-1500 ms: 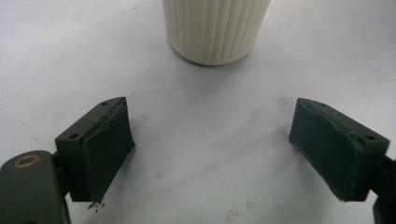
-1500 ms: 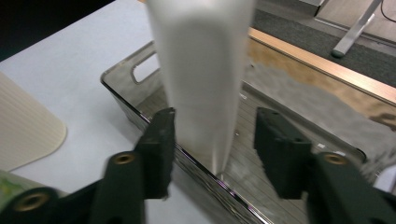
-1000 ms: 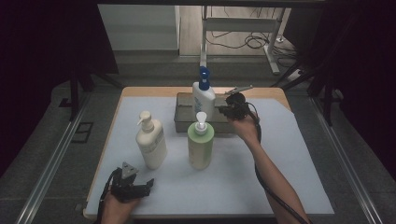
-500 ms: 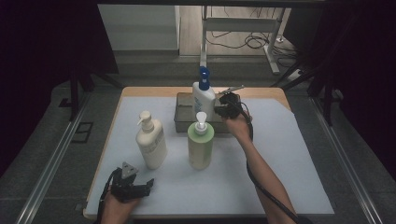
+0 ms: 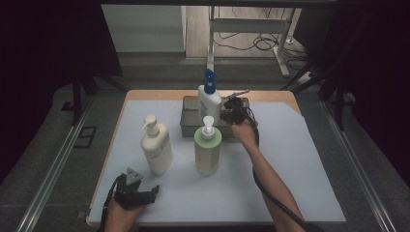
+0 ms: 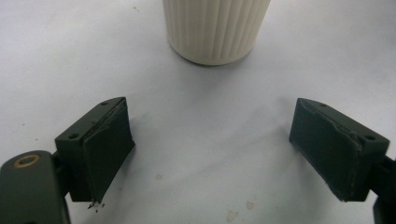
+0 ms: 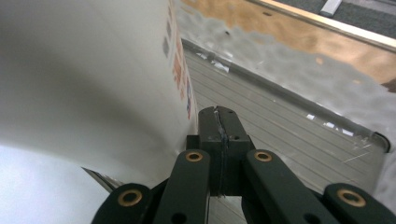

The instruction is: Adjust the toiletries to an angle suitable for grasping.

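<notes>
Grey tray (image 5: pixel 189 126) holds only the blue-capped bottle (image 5: pixel 209 101); right claw (image 7: pixel 219 122) pinched empty beside it. Cream bottle (image 5: pixel 155 147) and green bottle (image 5: pixel 208 150) wait outside; left claw (image 6: pixel 223 149) wide.

Left gripper (image 5: pixel 137 192): held low at the near left of the white mat (image 5: pixel 309 159), jaws spread wide apart with nothing between them, pads facing each other. Right gripper (image 5: pixel 231 110): carried on an outstretched forearm (image 5: pixel 263 169) reaching across the mat toward its far edge, jaws pressed flat together, nothing gripped.
</notes>
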Demonstrator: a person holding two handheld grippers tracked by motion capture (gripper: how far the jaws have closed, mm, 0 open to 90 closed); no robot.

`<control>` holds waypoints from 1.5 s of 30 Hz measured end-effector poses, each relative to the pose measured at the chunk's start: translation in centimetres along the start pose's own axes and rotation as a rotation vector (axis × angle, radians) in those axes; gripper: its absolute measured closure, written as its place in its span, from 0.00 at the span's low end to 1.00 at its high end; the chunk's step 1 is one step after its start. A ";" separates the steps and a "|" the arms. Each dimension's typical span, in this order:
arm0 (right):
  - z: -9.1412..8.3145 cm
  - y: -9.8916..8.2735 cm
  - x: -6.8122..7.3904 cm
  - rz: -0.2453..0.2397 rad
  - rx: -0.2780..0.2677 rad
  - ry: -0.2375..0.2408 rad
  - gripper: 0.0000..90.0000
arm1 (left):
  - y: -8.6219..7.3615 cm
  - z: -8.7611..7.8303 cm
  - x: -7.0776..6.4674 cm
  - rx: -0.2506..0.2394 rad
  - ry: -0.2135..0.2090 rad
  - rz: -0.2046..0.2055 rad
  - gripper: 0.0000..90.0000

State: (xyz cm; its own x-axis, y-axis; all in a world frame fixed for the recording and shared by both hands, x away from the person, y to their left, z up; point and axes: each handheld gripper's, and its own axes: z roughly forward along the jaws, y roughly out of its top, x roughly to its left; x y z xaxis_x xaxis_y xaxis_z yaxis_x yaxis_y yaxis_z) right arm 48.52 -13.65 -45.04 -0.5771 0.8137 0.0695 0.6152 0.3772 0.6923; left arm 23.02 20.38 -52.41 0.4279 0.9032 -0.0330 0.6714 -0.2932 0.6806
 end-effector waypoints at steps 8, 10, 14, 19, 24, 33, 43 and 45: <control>0.6 0.0 0.7 -0.008 0.015 0.005 1.00 | 0.0 0.0 0.0 0.001 0.000 0.000 0.14; 0.8 0.0 0.8 -0.010 0.015 0.011 1.00 | 0.0 0.0 0.0 0.001 0.000 0.000 0.14; 0.9 0.1 1.2 -0.017 0.016 0.016 1.00 | 0.0 0.0 0.0 0.000 0.000 0.000 0.14; 1.2 0.3 1.7 -0.025 0.016 0.031 1.00 | 0.0 0.0 0.0 0.001 0.000 0.000 0.14; 1.3 0.4 2.0 -0.029 0.014 0.037 1.00 | 0.0 0.0 0.0 0.001 0.000 0.000 0.14; 1.6 1.0 2.0 -0.022 0.000 0.058 0.99 | 0.0 0.0 0.0 0.001 0.000 0.001 0.14; 2.2 1.5 2.8 -0.034 0.011 0.073 0.99 | 0.0 0.0 0.0 0.001 0.000 0.001 0.14; 2.4 1.5 2.9 -0.041 0.014 0.076 0.99 | 0.0 0.0 0.0 0.001 0.000 0.001 0.14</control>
State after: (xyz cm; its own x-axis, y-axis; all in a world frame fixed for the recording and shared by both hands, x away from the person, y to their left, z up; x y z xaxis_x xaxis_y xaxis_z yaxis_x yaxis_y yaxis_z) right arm 49.05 -9.66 -45.46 -0.6407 0.7617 0.0963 0.5975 0.4159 0.6856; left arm 23.03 20.39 -52.40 0.4287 0.9029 -0.0328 0.6717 -0.2942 0.6799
